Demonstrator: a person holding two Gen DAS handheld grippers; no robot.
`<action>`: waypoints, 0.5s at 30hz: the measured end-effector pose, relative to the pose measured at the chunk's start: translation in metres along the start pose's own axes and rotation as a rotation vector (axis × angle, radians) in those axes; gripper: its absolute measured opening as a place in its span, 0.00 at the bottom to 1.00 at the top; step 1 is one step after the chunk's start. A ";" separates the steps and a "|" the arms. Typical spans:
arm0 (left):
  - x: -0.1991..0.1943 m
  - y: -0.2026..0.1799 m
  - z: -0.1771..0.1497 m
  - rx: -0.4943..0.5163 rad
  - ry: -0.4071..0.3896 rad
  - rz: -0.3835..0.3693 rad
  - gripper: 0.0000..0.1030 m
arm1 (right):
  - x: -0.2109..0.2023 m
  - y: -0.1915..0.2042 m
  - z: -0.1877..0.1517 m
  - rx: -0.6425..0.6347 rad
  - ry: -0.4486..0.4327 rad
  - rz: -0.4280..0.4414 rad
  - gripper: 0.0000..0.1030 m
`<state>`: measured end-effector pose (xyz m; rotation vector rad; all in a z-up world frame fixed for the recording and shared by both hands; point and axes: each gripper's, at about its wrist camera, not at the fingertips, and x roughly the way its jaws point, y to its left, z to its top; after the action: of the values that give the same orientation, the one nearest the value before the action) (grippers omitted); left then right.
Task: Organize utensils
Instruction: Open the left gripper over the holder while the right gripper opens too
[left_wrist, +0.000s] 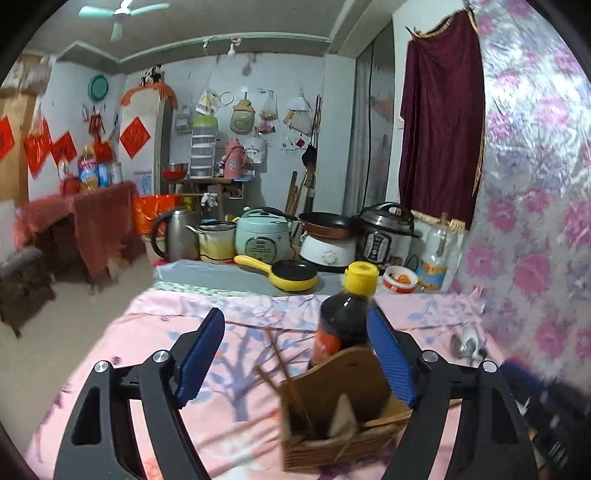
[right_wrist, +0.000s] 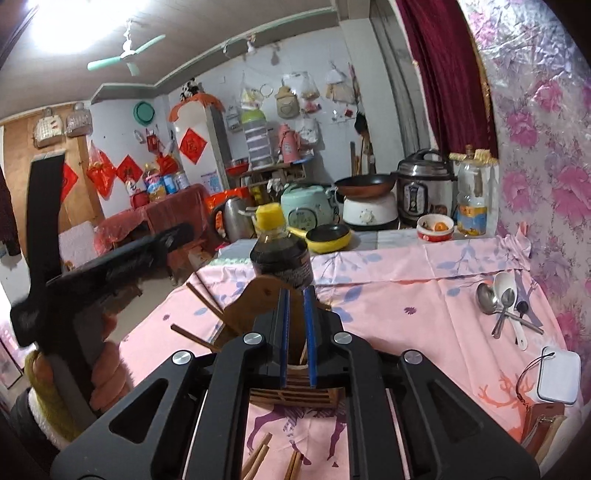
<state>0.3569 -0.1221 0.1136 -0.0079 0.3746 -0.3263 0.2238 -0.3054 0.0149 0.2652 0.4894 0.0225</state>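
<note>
A wooden utensil holder (left_wrist: 343, 410) stands on the pink cloth and holds several chopsticks (left_wrist: 291, 387). My left gripper (left_wrist: 295, 354) is open, its right finger beside the holder's back. In the right wrist view my right gripper (right_wrist: 297, 332) hangs just over the holder (right_wrist: 258, 299), its jaws nearly together with a thin gap; I cannot tell if anything is pinched. More chopsticks (right_wrist: 258, 456) lie on the cloth below it. Metal spoons and a white ladle (right_wrist: 504, 306) lie at the right, also in the left wrist view (left_wrist: 466, 341).
A dark sauce bottle with a yellow cap (right_wrist: 279, 254) stands right behind the holder. A white case (right_wrist: 557, 376) and a brown wallet (right_wrist: 543, 424) lie at the right. Cookers, pans and a kettle (left_wrist: 177, 236) crowd the counter beyond the table. A floral wall (left_wrist: 535, 221) is at the right.
</note>
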 end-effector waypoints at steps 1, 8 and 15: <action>-0.004 0.002 0.000 -0.003 -0.002 0.006 0.79 | -0.005 0.001 0.001 0.003 -0.010 -0.003 0.12; -0.043 0.022 -0.006 -0.042 -0.009 0.061 0.90 | -0.038 0.006 -0.001 0.019 -0.046 -0.004 0.30; -0.089 0.028 -0.033 -0.033 -0.016 0.150 0.95 | -0.071 0.013 -0.014 0.030 -0.082 -0.009 0.53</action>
<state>0.2758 -0.0656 0.1129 -0.0148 0.3630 -0.1714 0.1555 -0.2959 0.0392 0.2922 0.4096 -0.0046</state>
